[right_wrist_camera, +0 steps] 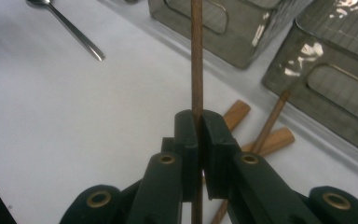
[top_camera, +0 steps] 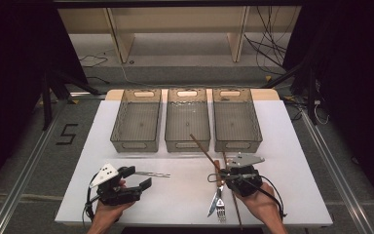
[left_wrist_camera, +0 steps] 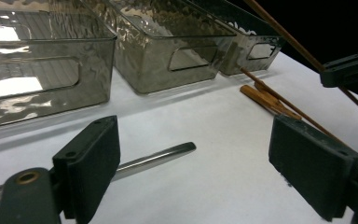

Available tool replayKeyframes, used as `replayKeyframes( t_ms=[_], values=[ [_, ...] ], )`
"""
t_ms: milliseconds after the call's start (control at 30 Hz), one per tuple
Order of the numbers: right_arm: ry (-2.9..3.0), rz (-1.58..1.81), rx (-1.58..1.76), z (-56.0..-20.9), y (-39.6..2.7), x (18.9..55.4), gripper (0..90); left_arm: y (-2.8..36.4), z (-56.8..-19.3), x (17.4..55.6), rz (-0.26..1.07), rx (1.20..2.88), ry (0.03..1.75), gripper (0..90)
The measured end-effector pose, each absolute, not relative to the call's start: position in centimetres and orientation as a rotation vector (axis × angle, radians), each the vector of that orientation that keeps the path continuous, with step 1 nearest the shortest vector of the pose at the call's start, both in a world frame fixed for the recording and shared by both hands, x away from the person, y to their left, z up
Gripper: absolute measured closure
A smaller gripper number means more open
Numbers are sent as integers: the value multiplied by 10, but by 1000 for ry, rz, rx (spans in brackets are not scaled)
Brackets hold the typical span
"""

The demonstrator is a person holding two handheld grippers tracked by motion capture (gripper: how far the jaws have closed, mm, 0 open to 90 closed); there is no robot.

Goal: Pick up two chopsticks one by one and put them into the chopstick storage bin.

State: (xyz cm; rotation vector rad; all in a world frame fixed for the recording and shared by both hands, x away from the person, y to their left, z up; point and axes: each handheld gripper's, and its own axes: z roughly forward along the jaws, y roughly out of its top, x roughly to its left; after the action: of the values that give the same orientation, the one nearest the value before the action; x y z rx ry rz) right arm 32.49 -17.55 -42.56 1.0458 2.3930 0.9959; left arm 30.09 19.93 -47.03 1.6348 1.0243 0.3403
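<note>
My right gripper (top_camera: 222,176) is shut on a thin brown chopstick (top_camera: 202,148) and holds it slanted above the white table (top_camera: 175,204). In the right gripper view the pads (right_wrist_camera: 214,140) pinch the chopstick (right_wrist_camera: 196,56), which points up and away. A second chopstick (right_wrist_camera: 270,123) lies on the table beneath, beside two wooden handles (right_wrist_camera: 237,114). A knife and fork (top_camera: 217,202) lie under my right hand. My left gripper (top_camera: 140,176) is open at the front left, and a steel spoon's handle (left_wrist_camera: 158,158) lies on the table between its jaws, untouched.
Three smoky clear bins stand in a row at the back: left (top_camera: 135,145), middle (top_camera: 187,145), right (top_camera: 237,145). From the left gripper view, the right gripper (left_wrist_camera: 349,70) hangs at the far right. White tabletop lies between the two hands.
</note>
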Motion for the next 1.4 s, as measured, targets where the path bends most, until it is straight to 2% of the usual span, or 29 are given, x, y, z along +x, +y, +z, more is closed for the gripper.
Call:
replayKeyframes(
  t_ms=[433, 900, 1167, 1400],
  values=[
    [2354, 1099, 982, -418, -145, 326, 859, 162, -446, 317, 225, 1668, 1033, 182],
    [2361, 1157, 895, -427, -117, 317, 859, 134, -436, 332, 98, 1678, 1029, 214],
    [2354, 1193, 849, -432, -105, 310, 859, 129, -436, 335, 6, 1630, 1055, 279],
    [2345, 1227, 836, -434, -102, 307, 859, 123, -438, 338, -59, 1608, 1066, 388]
  ],
)
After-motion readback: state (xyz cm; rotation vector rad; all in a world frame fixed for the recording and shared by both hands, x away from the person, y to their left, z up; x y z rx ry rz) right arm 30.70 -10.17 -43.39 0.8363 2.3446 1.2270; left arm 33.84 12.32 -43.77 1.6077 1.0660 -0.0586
